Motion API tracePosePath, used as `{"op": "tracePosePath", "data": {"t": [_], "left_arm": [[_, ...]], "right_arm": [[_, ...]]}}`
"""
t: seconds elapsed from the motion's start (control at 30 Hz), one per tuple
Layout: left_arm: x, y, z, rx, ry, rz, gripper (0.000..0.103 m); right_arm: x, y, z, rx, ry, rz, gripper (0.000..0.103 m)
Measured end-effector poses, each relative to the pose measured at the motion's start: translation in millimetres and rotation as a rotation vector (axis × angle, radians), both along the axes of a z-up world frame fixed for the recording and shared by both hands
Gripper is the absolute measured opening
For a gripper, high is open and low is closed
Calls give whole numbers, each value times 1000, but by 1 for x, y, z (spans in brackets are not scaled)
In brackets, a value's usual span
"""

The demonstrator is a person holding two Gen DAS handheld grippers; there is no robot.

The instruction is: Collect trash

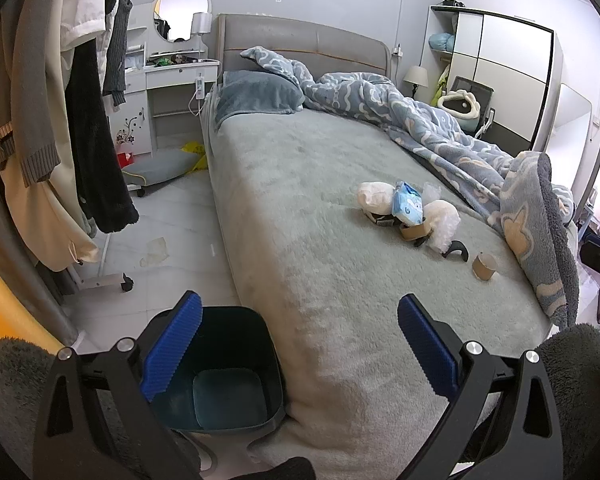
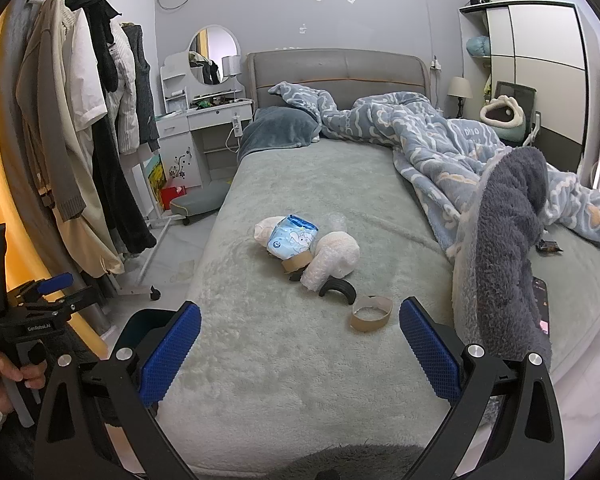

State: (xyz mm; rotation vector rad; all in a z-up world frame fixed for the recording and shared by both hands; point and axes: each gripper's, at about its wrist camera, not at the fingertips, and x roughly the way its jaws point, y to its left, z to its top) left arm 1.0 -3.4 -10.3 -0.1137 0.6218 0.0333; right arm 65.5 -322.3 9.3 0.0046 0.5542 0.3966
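Dark plastic bin (image 1: 224,368) stands on the floor against the bed's (image 1: 300,208) left edge, likely ready for drops. Both claws, left claw (image 1: 300,348) and right claw (image 2: 300,350), hang apart and empty, while the trash pile (image 2: 308,248) and cardboard ring (image 2: 371,313) lie mid-bed ahead.

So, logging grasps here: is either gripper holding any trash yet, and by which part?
Nothing is held: left gripper and right gripper both show open, bare jaws.
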Motion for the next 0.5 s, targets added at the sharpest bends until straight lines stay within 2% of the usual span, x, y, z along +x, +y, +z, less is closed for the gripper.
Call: {"op": "tracePosePath", "data": {"t": [0.1, 0.2, 0.27, 0.37, 0.5], "left_arm": [[0, 0, 0, 2, 0, 0, 100], [-1, -1, -2, 14, 11, 5, 100], [0, -2, -4, 4, 17, 0, 100], [-1, -9, -8, 16, 19, -33, 100], [2, -19, -3, 63, 7, -95, 100]], "right_arm": [[1, 0, 0, -4, 10, 5, 100], [9, -2, -7, -13, 62, 0, 100], [9, -3, -5, -15, 40, 11, 100], [11, -1, -3, -23, 45, -5, 100], [24, -4, -15, 22, 80, -45, 100]]}}
